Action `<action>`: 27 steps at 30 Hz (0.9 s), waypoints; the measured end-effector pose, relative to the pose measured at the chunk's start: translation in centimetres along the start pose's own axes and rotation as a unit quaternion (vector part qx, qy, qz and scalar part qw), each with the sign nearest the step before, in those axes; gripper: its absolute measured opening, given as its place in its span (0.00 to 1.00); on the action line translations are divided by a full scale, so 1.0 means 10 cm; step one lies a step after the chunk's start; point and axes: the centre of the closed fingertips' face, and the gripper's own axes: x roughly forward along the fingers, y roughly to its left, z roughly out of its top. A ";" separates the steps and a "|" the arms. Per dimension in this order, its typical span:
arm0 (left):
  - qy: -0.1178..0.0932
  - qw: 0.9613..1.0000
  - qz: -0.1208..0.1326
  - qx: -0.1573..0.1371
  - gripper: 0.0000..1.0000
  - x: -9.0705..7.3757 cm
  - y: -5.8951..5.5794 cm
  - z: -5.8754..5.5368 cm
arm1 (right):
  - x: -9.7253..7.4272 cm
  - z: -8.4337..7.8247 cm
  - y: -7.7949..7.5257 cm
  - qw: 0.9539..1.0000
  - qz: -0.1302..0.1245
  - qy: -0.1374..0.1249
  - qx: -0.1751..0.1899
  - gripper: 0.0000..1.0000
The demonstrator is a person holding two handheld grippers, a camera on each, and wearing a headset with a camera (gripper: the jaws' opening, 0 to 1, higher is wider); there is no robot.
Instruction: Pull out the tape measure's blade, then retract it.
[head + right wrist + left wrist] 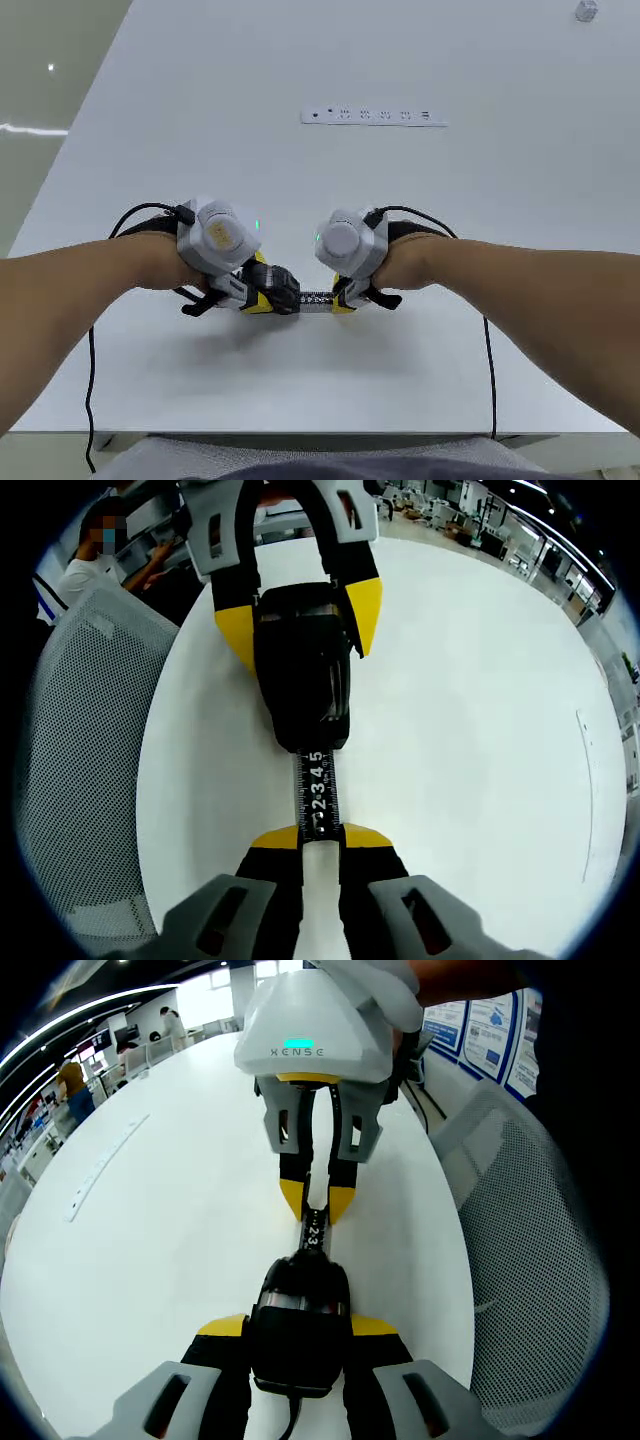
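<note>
Gripping the black plastic tape measure case (283,290) between yellow-tipped jaws, the left hand-held gripper (262,290) is holding it low over the white surface (450,200). The right hand-held gripper (342,297) is pinching tight on the short black numbered blade (316,298) just right of the case. A white power strip (375,116) is lying well beyond the case.

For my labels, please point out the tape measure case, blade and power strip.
tape measure case (302,680), right gripper view, black body.
blade (317,792), right gripper view, printed numbers.
power strip (375,116), head view, its middle.
</note>
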 end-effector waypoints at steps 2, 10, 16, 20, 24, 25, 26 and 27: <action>0.000 1.000 0.000 0.000 0.32 0.00 0.00 0.00 | 0.00 -0.01 0.00 1.000 0.000 0.000 0.003 0.11; 0.001 1.000 0.000 0.000 0.32 -0.01 -0.01 0.00 | -0.02 -0.05 -0.01 1.000 0.001 0.001 0.007 0.11; 0.001 1.000 0.000 0.000 0.32 0.00 -0.02 0.01 | -0.04 -0.09 -0.02 1.000 0.000 0.004 0.010 0.11; 0.001 1.000 0.001 0.000 0.32 0.00 -0.02 0.01 | -0.05 -0.12 -0.01 1.000 0.000 0.005 0.011 0.11; 0.001 1.000 0.001 0.001 0.32 -0.01 -0.02 0.01 | -0.05 -0.14 -0.02 1.000 -0.001 0.005 0.011 0.11; 0.001 1.000 0.001 0.000 0.32 -0.01 -0.02 0.01 | -0.06 -0.15 -0.02 1.000 -0.001 0.005 0.012 0.11; 0.001 1.000 0.002 0.000 0.32 -0.01 -0.02 0.01 | -0.06 -0.15 -0.02 1.000 -0.001 0.005 0.011 0.11; 0.001 1.000 0.002 0.000 0.32 0.00 -0.02 0.01 | -0.06 -0.15 -0.02 1.000 -0.001 0.006 0.011 0.11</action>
